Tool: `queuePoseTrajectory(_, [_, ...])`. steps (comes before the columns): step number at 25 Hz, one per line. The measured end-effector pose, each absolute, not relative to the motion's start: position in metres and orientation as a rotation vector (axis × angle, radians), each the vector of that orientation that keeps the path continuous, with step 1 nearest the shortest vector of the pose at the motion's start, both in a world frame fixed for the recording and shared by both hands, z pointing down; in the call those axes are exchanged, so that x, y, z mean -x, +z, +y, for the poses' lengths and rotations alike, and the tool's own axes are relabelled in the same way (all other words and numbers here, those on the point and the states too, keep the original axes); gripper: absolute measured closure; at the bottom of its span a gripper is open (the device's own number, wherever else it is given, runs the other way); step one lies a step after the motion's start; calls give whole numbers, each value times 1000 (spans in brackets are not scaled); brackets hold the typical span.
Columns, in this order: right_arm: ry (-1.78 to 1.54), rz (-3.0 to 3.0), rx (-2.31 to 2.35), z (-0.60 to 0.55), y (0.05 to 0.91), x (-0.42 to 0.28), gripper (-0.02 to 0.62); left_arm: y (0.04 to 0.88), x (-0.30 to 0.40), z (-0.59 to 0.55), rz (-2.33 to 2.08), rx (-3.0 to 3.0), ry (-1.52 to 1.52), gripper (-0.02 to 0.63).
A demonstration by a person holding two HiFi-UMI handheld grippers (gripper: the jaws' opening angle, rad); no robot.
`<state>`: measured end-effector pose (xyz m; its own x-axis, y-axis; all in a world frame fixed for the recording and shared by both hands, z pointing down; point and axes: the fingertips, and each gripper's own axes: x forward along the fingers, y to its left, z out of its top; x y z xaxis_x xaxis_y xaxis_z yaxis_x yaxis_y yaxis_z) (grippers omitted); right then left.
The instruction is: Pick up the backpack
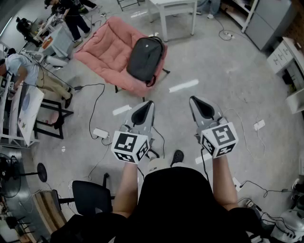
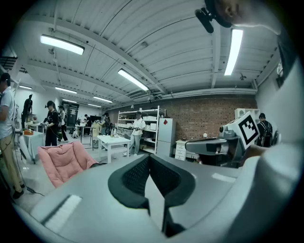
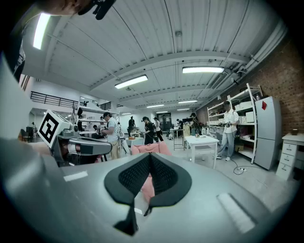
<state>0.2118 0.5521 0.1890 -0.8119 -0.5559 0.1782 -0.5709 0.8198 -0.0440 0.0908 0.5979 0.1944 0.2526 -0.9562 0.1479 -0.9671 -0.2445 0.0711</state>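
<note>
**A:** What sits closest in the head view?

**B:** A black shirt (image 1: 175, 199), soft and matte. Two bare forearms (image 1: 126, 185) reach out from it. Each gripper carries a hard-edged cube (image 1: 129, 147) printed with black-and-white square markers.

**A:** And the claws?

**B:** The left gripper (image 1: 149, 103) is closed. Its black pads (image 2: 135, 178), finely dimpled, meet in a point with nothing between them. The right gripper (image 1: 194, 99) is the same, with its pads pressed together and empty. Both shells are smooth grey plastic, tapering like a beak.

**A:** Where is the backpack?

**B:** The backpack (image 1: 145, 59) lies well ahead of both grippers, on a pink chair (image 1: 111, 52). It is dark grey fabric, a rounded oblong, with a strap loop at its near end. Neither claw touches it.

**A:** What is the chair like?

**B:** It has a wide, padded, saucer-like cushion on thin black legs.

**A:** And the ground?

**B:** The floor (image 1: 223, 76) is smooth and pale grey. A short white tape strip (image 1: 184, 86) lies on it, and a thin black cable (image 1: 97, 99) curls across. A white table (image 1: 173, 9) with square legs stands beyond the chair.
</note>
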Motion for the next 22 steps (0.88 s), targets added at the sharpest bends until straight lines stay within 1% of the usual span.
queuePoseTrajectory(5, [124,-2837,-878,555,187,-219,586,195,-100,599,-1825,-2368,121,609])
queuePoseTrajectory(17, [191,-2830,-911,555,207,-241,586,215,-120,603,-1801,-2330,159,607])
queuePoseTrajectory(22, [214,-2800,-891,552,218,-230,584,221,-110,596,-1784,-2321,161,607])
